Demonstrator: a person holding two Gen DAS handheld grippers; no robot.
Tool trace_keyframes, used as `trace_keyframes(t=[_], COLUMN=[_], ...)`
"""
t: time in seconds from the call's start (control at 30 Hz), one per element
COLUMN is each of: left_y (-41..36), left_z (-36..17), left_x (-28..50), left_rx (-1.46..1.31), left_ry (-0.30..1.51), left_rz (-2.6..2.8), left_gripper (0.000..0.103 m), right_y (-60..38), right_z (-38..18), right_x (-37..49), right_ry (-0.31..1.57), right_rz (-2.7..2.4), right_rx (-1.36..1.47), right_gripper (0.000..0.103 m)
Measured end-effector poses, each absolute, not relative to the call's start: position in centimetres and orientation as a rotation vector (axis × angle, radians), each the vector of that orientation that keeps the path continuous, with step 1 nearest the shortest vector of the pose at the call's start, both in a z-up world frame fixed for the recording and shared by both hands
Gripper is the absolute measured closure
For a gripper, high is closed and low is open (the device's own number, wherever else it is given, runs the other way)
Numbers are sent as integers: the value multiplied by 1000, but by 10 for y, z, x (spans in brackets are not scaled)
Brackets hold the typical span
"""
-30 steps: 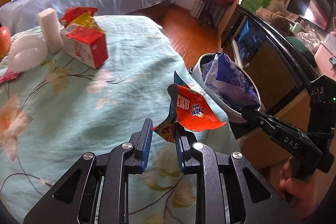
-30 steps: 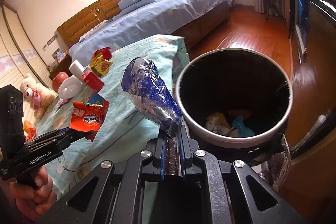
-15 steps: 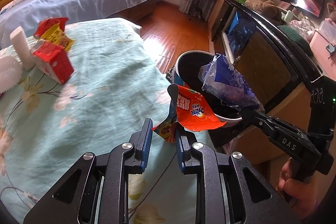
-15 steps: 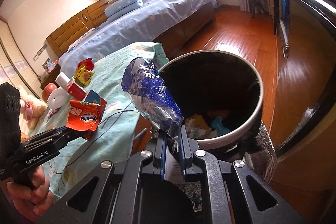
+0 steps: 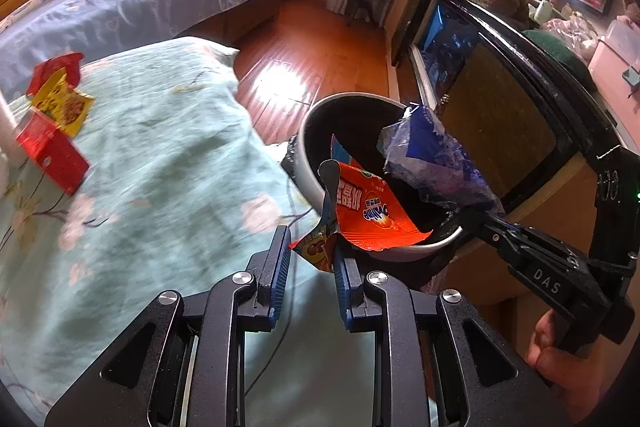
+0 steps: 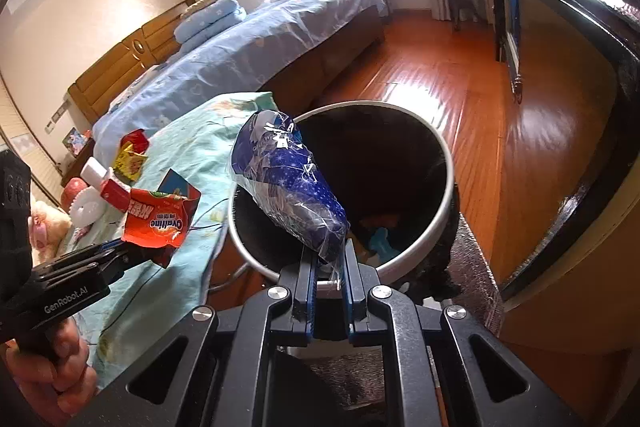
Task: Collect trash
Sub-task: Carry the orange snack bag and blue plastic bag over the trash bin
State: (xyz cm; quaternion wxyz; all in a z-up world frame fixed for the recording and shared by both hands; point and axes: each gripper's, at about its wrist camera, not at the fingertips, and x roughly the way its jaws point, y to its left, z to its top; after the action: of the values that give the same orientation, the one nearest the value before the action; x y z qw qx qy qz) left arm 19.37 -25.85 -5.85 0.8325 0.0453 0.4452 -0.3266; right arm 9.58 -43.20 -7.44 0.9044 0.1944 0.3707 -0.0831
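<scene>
Two hand-held grippers (image 5: 308, 259) (image 6: 329, 269) are pinching my wrappers (image 5: 372, 211) (image 6: 288, 183) over the bin (image 6: 448, 187); releasing early risks the orange one missing its rim.

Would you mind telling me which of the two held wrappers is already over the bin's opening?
The blue wrapper in the right gripper; the orange wrapper in the left gripper is beside the bin, above the bedspread.

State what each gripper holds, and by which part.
Left gripper: orange wrapper, by its lower corner. Right gripper: blue wrapper, by its narrow lower end.
</scene>
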Motion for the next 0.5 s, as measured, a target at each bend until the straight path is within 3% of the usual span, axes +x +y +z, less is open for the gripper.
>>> trace_keyframes(t=[0.5], left_y=[-296], left_z=[-69], left_x=[214], left_rx=[135], left_ry=[997], left_rz=[-709], left_gripper=[83], right_y=[-456], right_z=[-84], right_x=[116], right_ry=[808], right_rz=[-241], right_rx=[382], right_gripper=[92])
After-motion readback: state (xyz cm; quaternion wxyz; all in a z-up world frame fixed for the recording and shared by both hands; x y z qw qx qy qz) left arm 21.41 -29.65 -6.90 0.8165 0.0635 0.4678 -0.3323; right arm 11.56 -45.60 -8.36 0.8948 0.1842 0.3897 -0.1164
